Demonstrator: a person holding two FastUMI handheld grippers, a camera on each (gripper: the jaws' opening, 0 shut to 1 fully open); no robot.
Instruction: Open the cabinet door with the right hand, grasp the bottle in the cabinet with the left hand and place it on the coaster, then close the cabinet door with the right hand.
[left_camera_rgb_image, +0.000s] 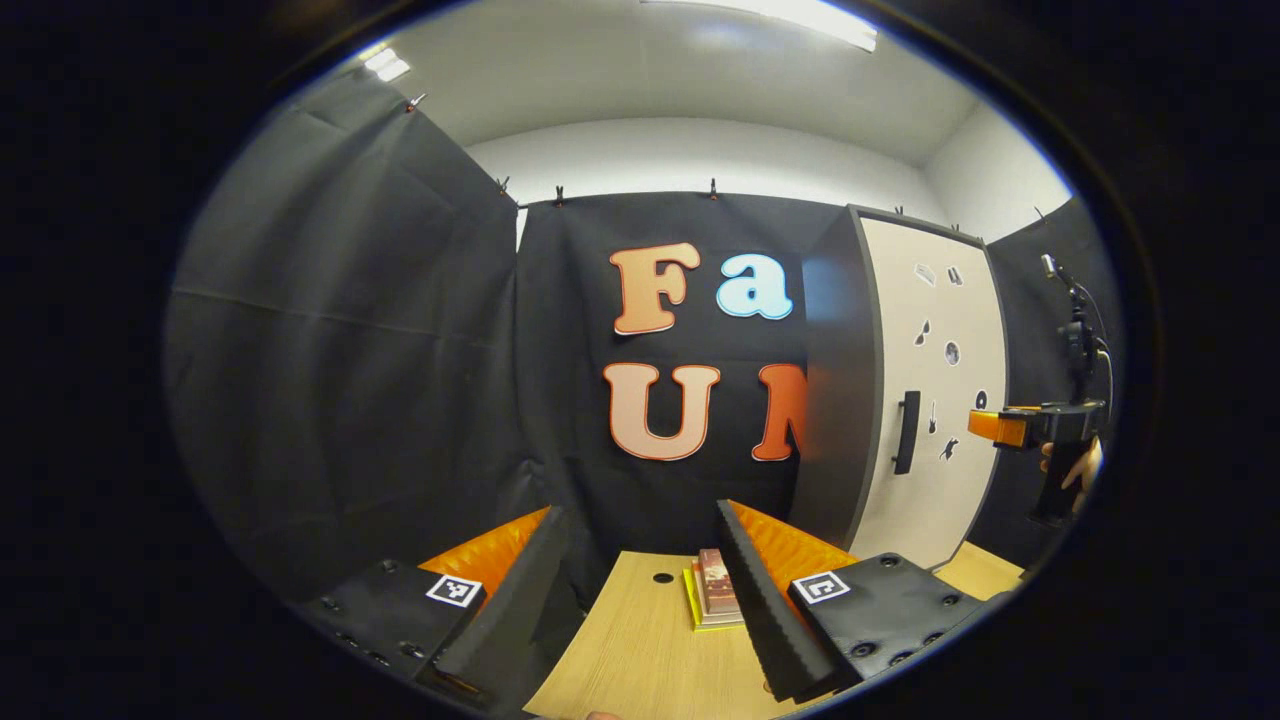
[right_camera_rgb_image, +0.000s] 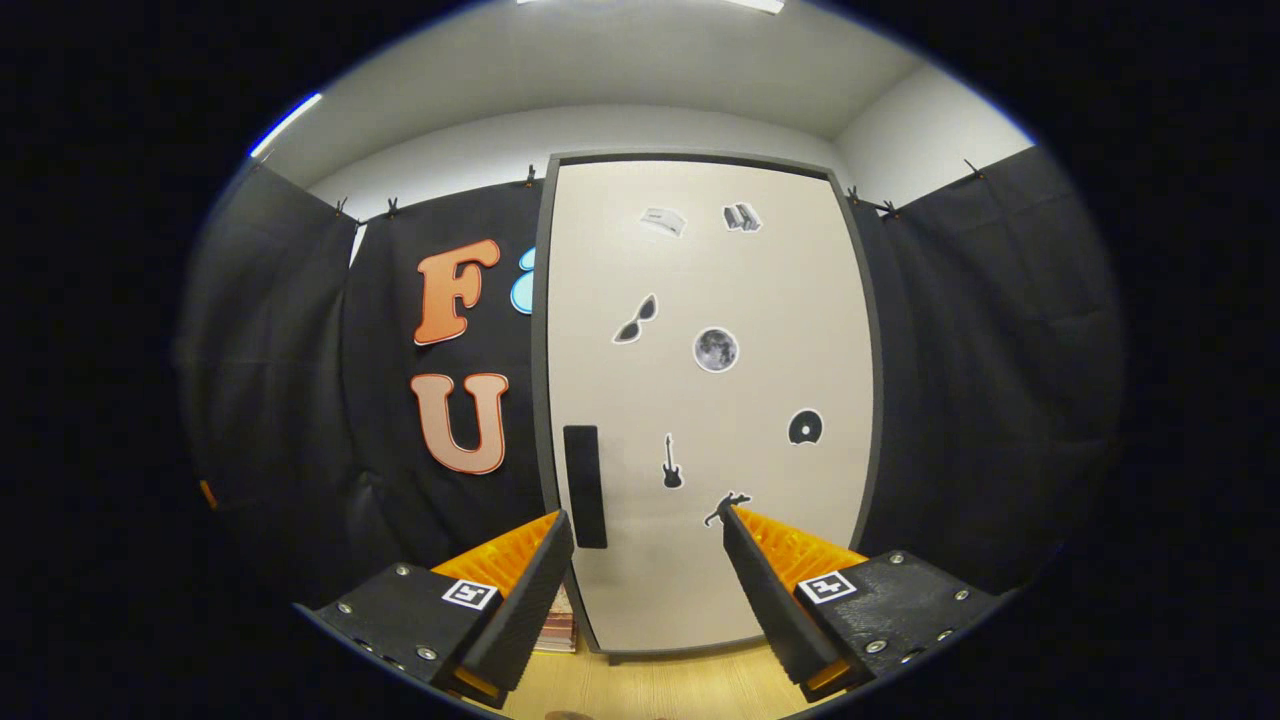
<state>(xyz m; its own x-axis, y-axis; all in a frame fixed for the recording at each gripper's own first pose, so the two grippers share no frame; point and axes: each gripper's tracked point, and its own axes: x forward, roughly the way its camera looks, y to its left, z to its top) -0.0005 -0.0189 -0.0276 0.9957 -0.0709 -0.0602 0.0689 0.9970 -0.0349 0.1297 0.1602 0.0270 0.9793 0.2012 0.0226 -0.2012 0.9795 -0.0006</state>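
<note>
The cabinet (right_camera_rgb_image: 760, 300) stands on the wooden table, its pale door shut and dotted with small stickers. A dark vertical handle (right_camera_rgb_image: 584, 486) sits near the door's left edge. In the right gripper view my right gripper (right_camera_rgb_image: 645, 525) is open and faces the door, a short way off the handle. In the left gripper view the cabinet (left_camera_rgb_image: 930, 340) is at the right, with its handle (left_camera_rgb_image: 906, 432). My left gripper (left_camera_rgb_image: 640, 520) is open over the table, holding nothing. The other gripper (left_camera_rgb_image: 1040, 425), held by a hand, hovers in front of the door. The bottle is hidden behind the door.
A small stack of flat square pieces (left_camera_rgb_image: 712, 592) lies on the wooden table (left_camera_rgb_image: 630, 640) left of the cabinet; its edge peeks out in the right gripper view (right_camera_rgb_image: 558, 625). A small round hole (left_camera_rgb_image: 663, 577) marks the tabletop. Black cloth walls close in all around.
</note>
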